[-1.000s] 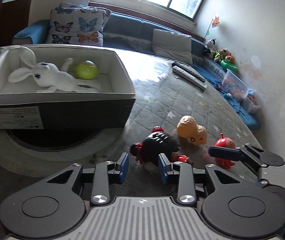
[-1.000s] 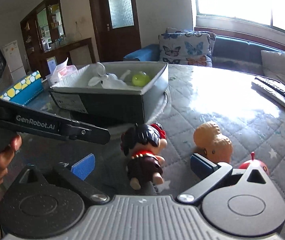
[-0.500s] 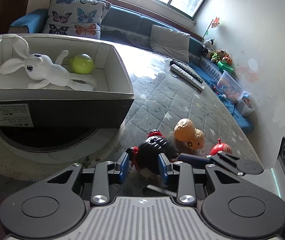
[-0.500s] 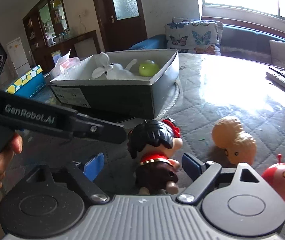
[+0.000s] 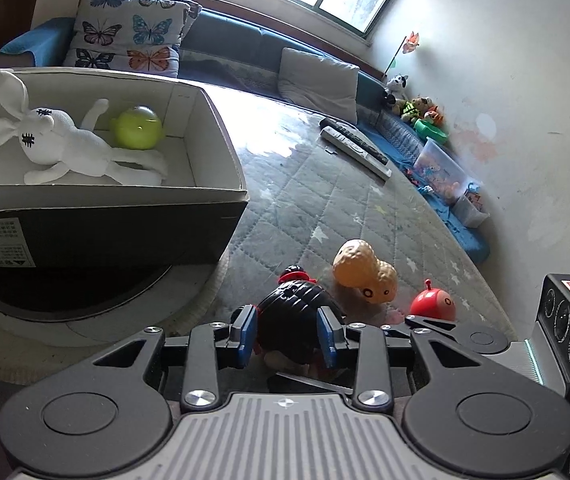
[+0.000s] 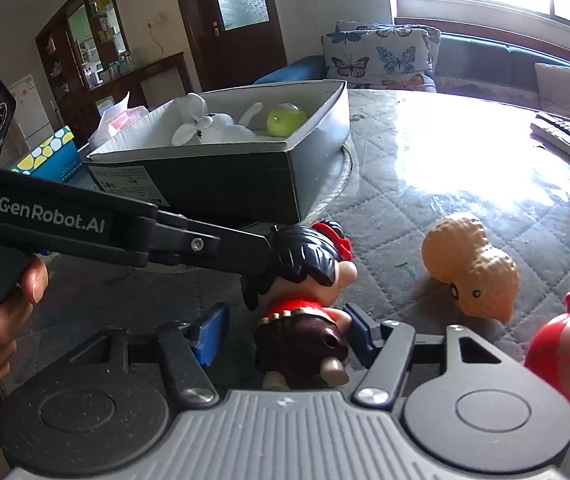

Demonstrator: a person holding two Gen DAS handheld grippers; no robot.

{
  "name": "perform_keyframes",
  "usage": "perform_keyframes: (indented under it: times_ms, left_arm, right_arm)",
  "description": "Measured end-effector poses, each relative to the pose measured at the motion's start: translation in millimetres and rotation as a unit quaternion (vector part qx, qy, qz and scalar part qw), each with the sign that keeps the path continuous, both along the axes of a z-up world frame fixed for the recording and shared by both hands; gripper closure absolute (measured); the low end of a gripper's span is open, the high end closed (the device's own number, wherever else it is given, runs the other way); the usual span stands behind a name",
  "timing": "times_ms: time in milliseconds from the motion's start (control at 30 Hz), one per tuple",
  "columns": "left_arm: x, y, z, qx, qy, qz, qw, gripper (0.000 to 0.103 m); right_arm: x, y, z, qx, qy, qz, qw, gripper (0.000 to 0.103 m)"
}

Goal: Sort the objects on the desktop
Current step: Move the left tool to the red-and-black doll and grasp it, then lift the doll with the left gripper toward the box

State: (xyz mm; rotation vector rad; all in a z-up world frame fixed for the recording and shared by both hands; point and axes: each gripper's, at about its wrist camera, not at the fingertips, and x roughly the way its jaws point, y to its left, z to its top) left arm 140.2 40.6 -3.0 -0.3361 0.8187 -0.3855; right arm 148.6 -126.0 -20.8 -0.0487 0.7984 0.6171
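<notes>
Right wrist view: doll (image 6: 305,304) between closing right claw (image 6: 285,330), pads not yet clamped.

Glossy plastic doll (image 6: 305,292) beside matt cardboard box (image 5: 105,216), on quilted cloth under sheeny clear cover (image 5: 305,216).

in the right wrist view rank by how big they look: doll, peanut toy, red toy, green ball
1. doll, though it is nearest the camera
2. peanut toy
3. red toy, partly cut off by the gripper body
4. green ball, farthest away
</notes>
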Motion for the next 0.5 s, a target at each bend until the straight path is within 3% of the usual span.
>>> perform_keyframes:
  times_ms: [333, 500]
  left_arm:
    - [3, 18, -11, -0.073, 0.033, 0.023, 0.9965, 0.065]
    - [5, 18, -13, -0.086, 0.041, 0.024, 0.9951, 0.065]
  right_arm:
    - [2, -6, 0, 0.006, 0.003, -0.006, 1.000, 0.048]
    - [1, -5, 1, 0.001, -0.001, -0.005, 1.000, 0.048]
